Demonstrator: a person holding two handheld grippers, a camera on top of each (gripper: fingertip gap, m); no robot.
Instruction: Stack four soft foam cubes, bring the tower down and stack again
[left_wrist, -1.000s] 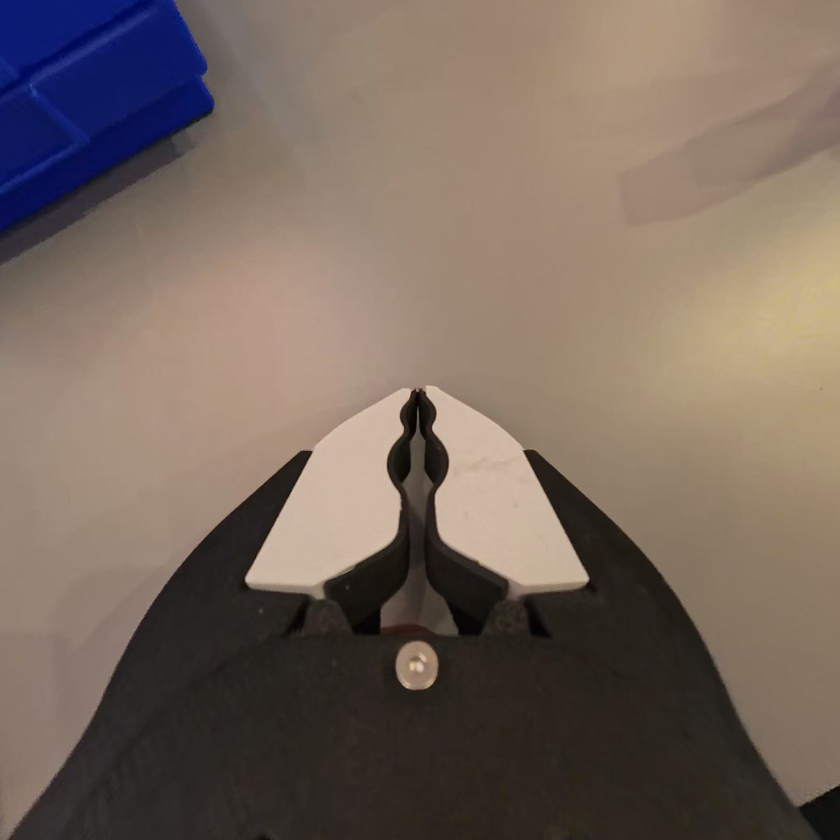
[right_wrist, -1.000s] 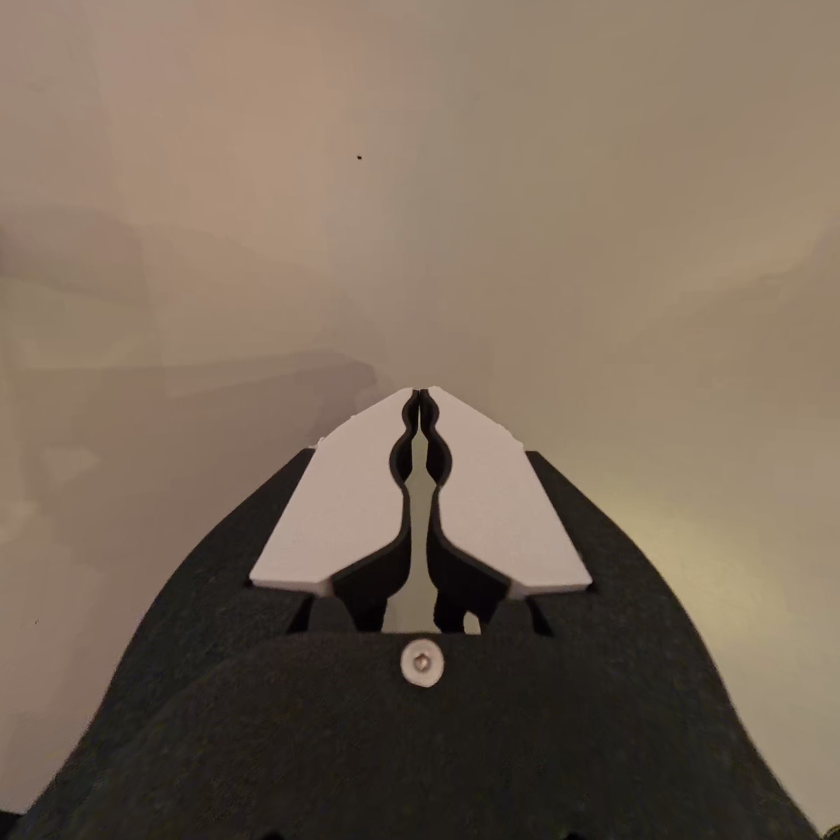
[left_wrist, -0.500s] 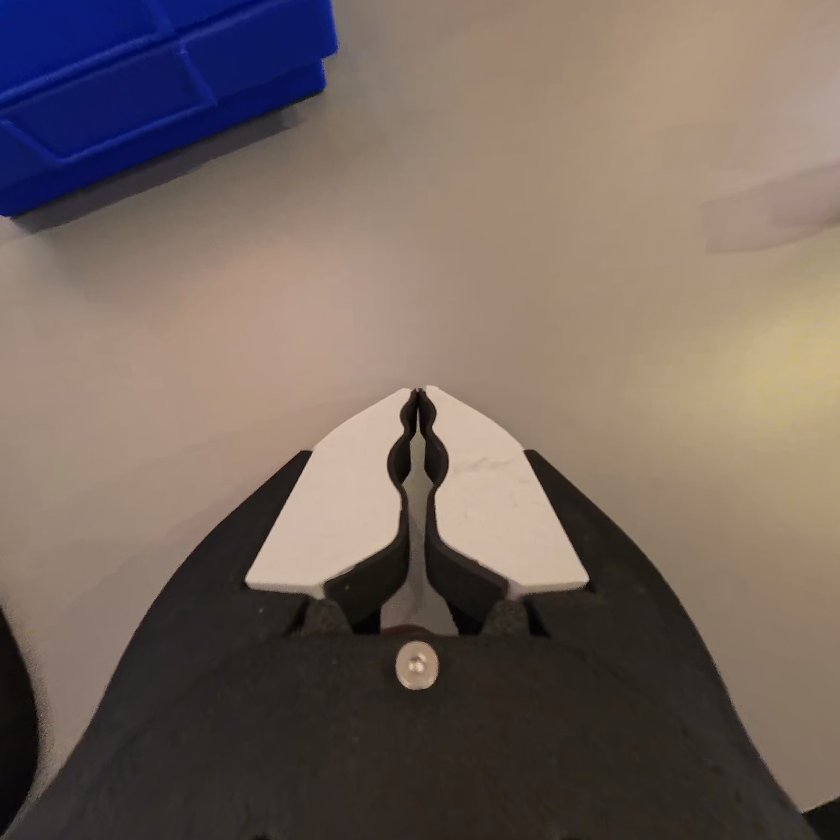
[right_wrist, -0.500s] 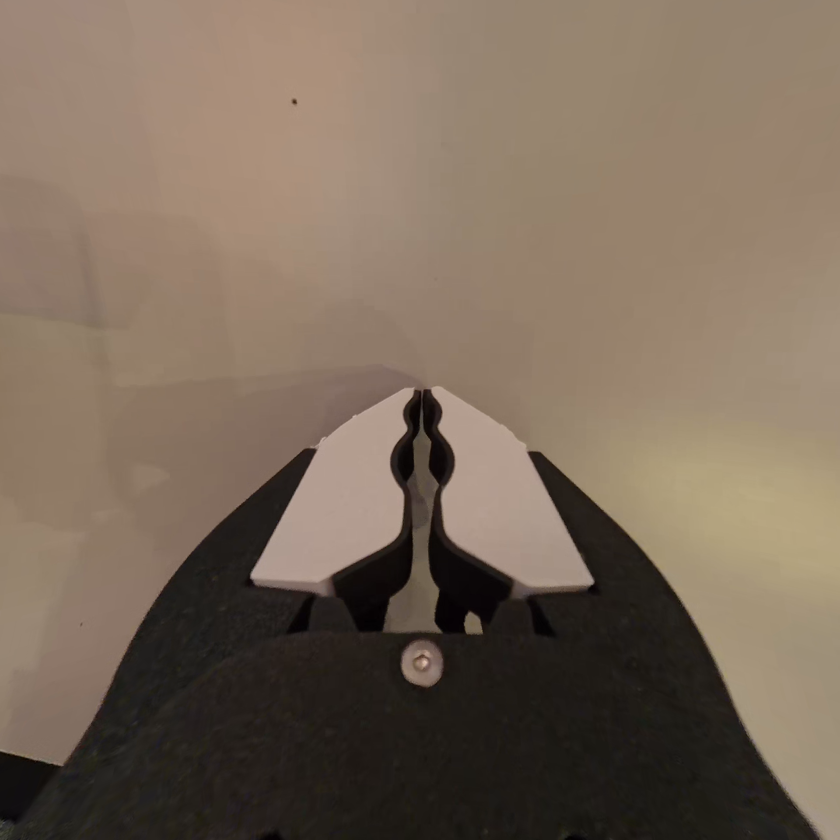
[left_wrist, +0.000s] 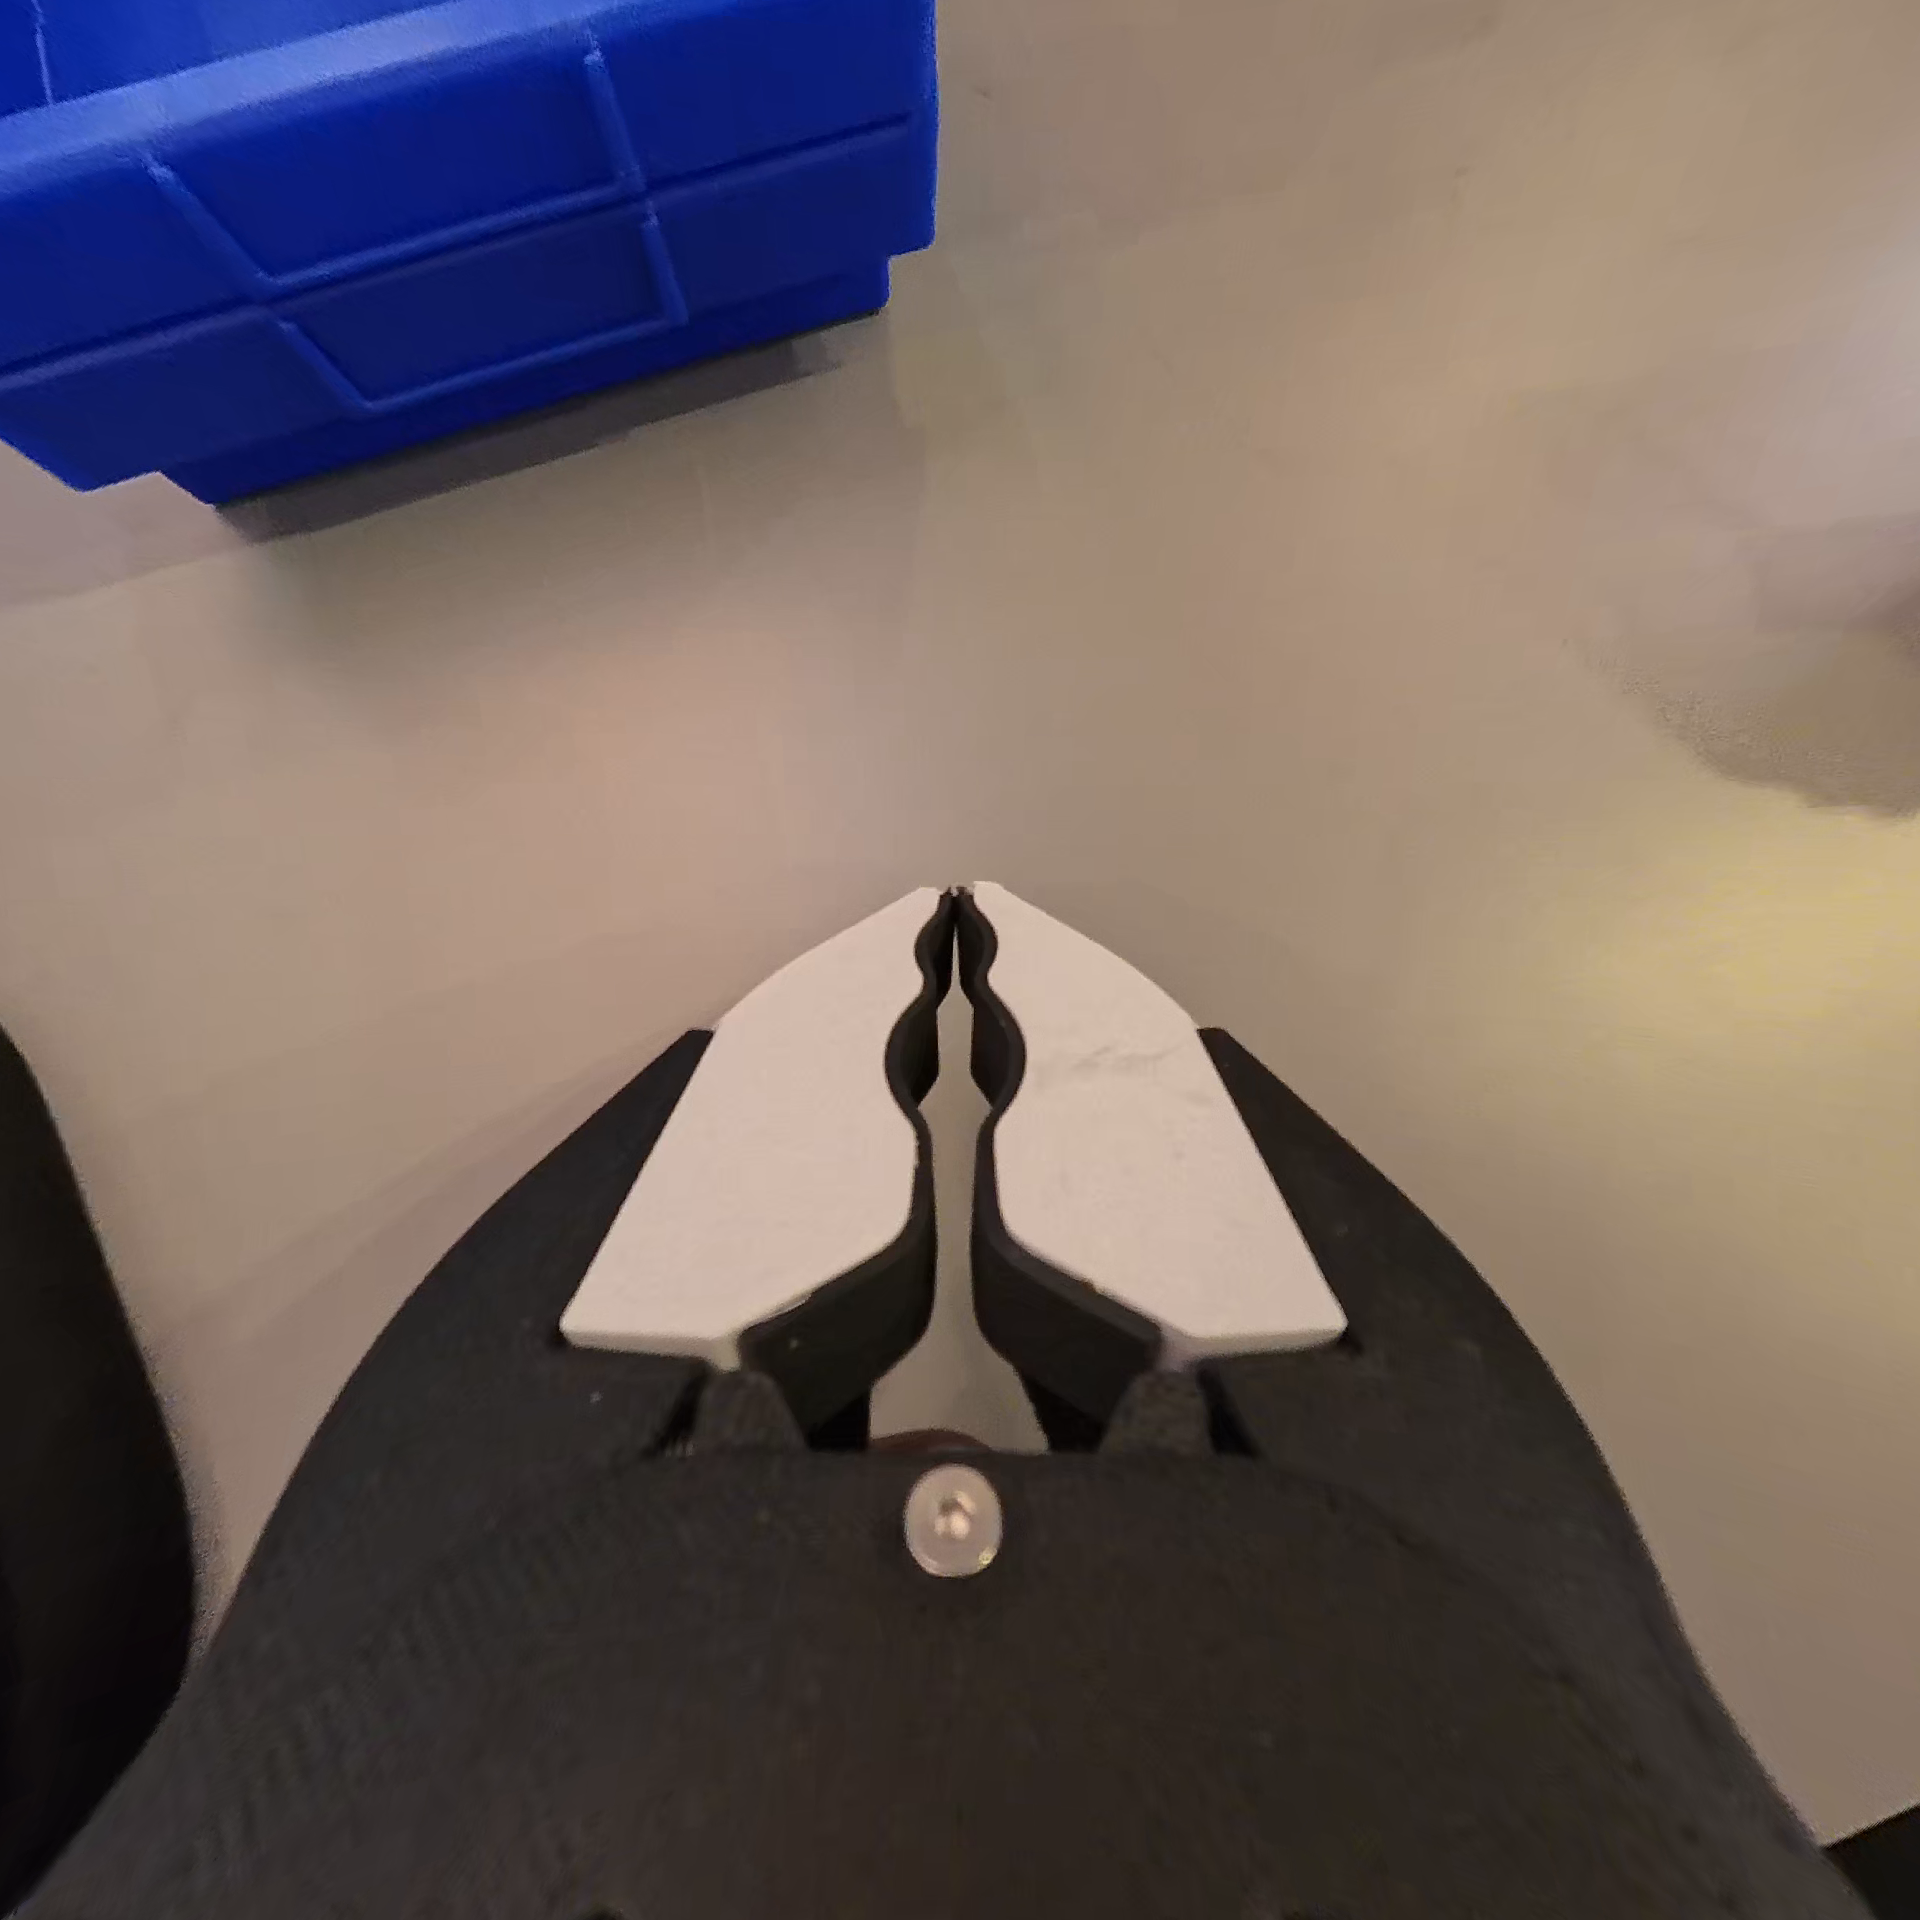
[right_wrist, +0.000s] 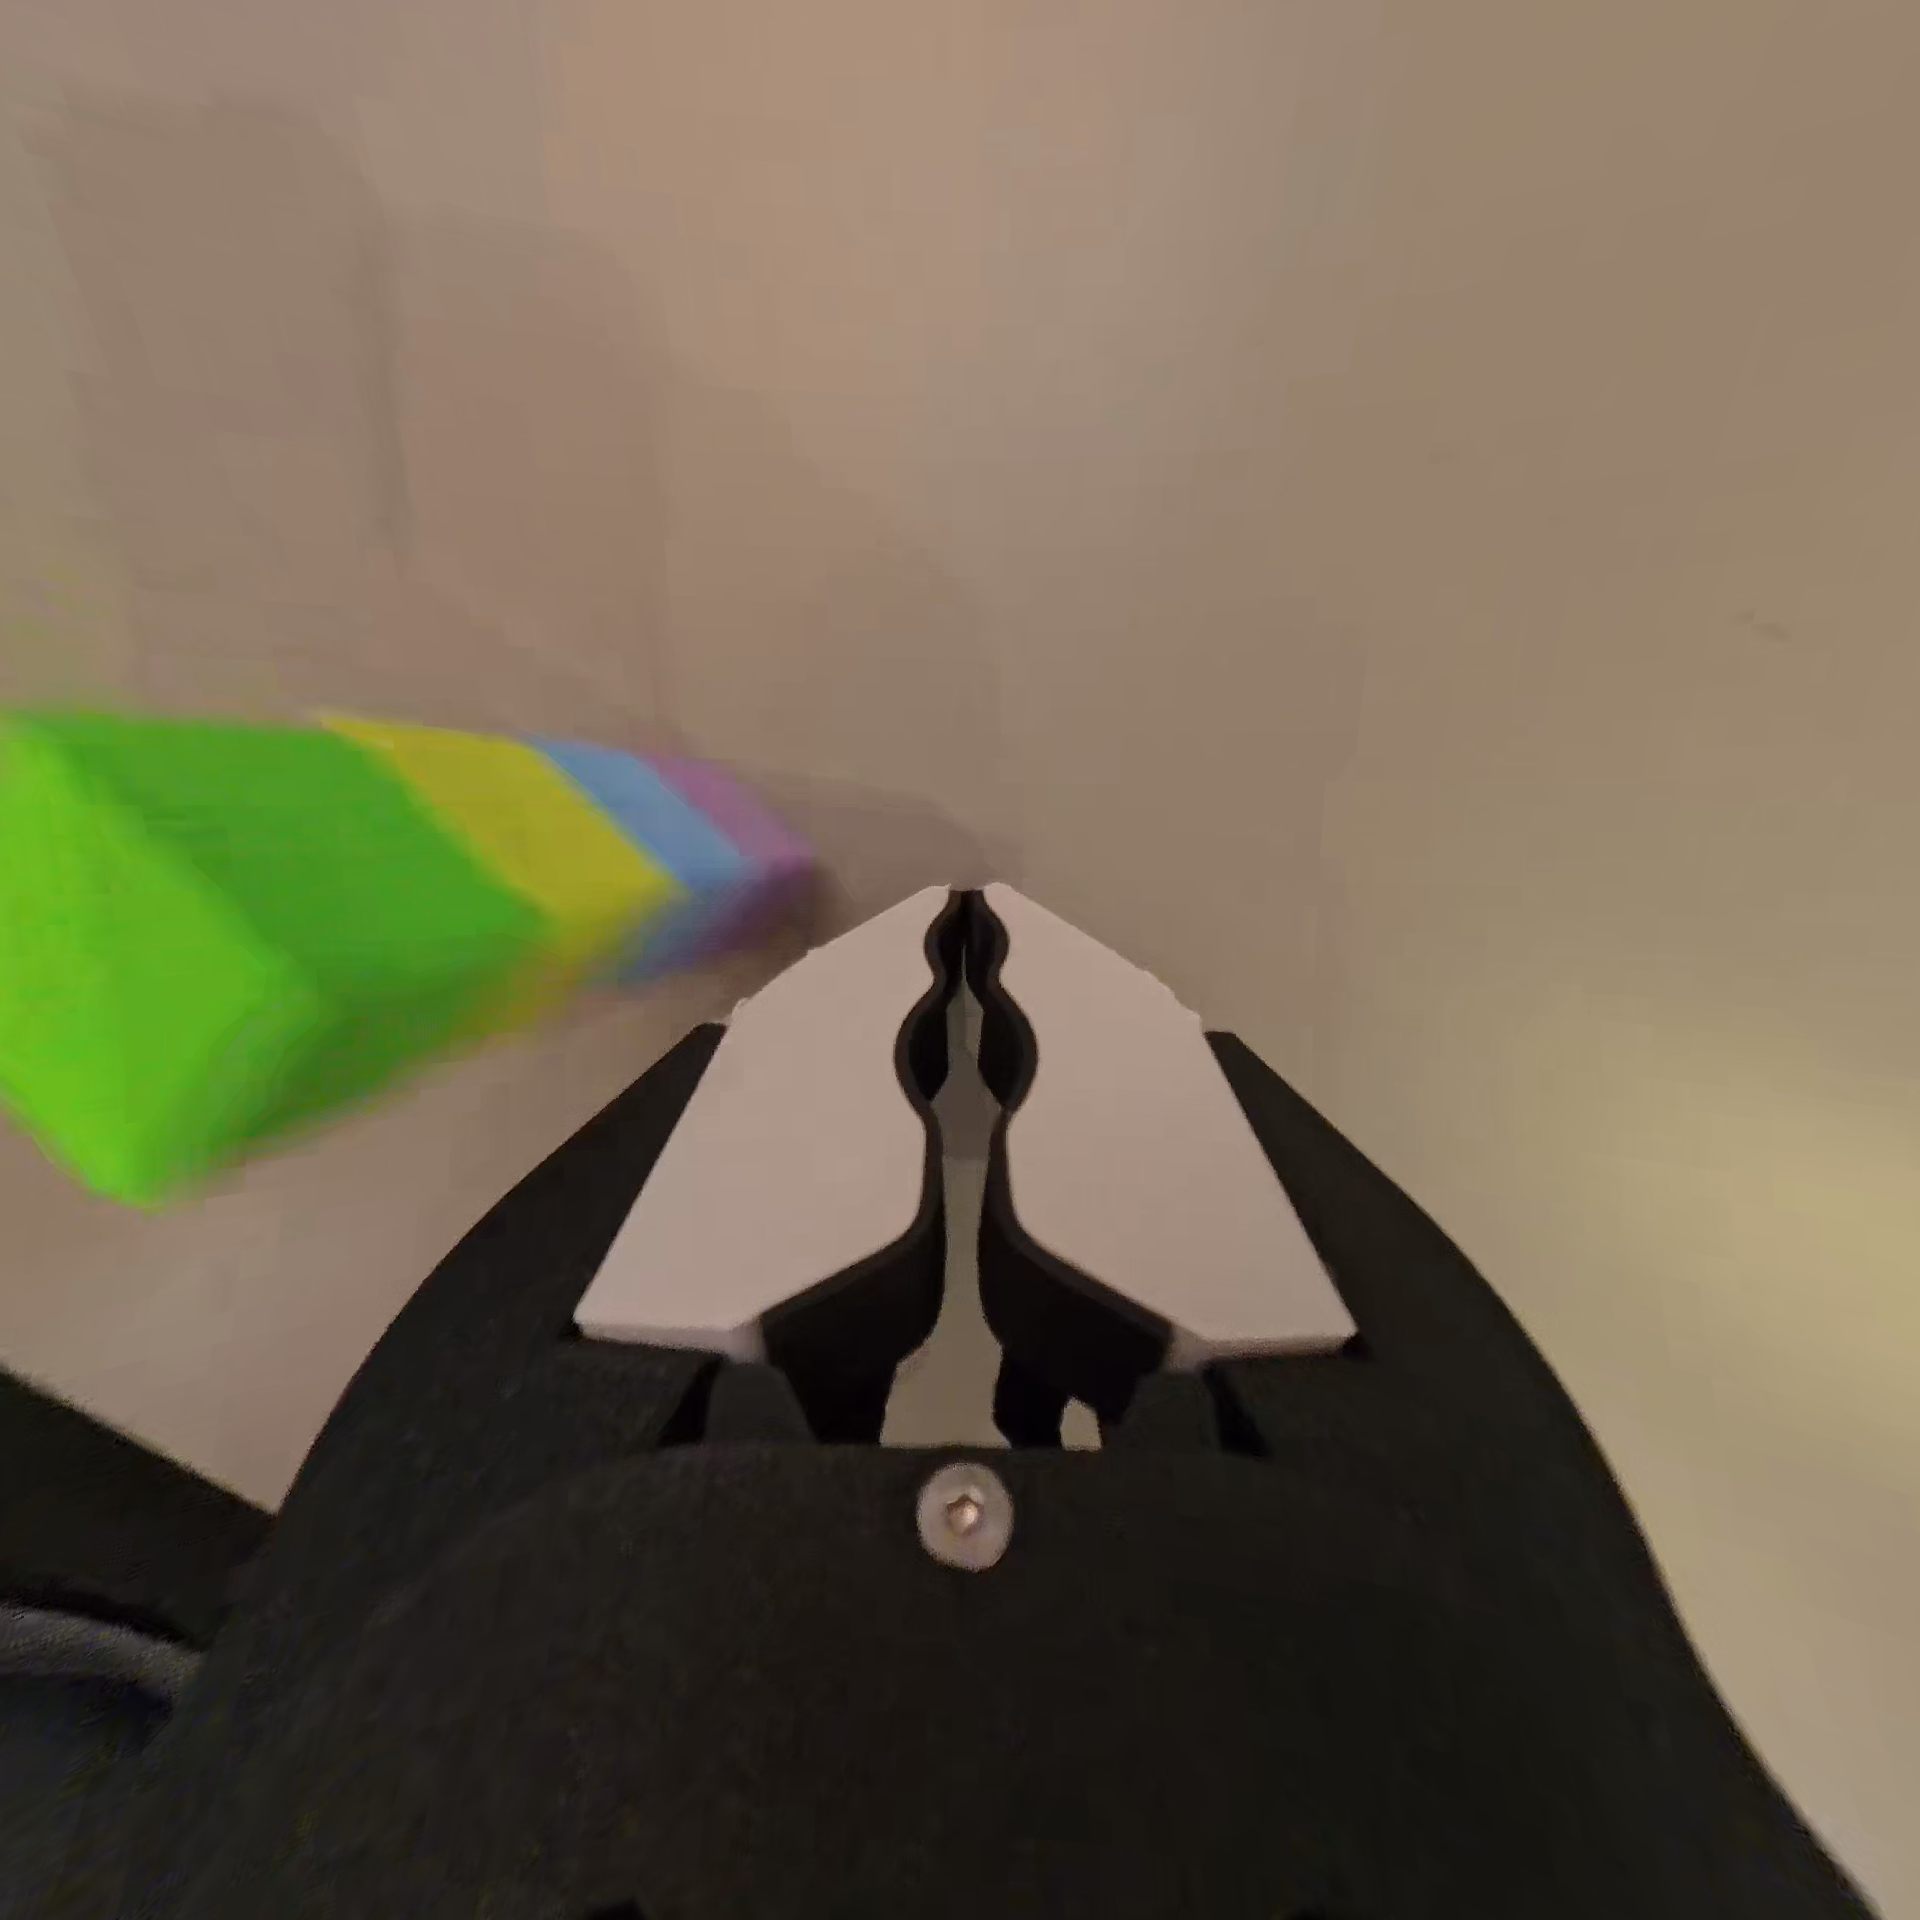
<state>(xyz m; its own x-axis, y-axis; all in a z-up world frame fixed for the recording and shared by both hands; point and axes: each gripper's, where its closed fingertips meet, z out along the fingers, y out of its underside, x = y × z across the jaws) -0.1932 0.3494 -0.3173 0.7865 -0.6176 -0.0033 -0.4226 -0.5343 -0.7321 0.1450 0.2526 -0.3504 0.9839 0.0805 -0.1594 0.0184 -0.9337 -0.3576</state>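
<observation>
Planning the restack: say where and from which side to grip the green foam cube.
Grip the green cube, nearest the camera in the blurred four-colour stack, across two opposite flat faces. The shut right gripper should open first, then approach from its left; yellow adjoins only one face.

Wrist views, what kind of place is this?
Probably a tabletop work or test bench: a plain pale table, a blue plastic storage bin, and a blurred stack of coloured foam cubes.

Left wrist camera close above the pale table (left_wrist: 1143, 520), looking forward and down past its own closed fingers (left_wrist: 790, 1143) toward a blue bin (left_wrist: 447, 239) upper left, right wrist camera likewise low over the same tabletop, a blurred row of foam cubes (right_wrist: 364, 935) at left, no object common to both views
</observation>
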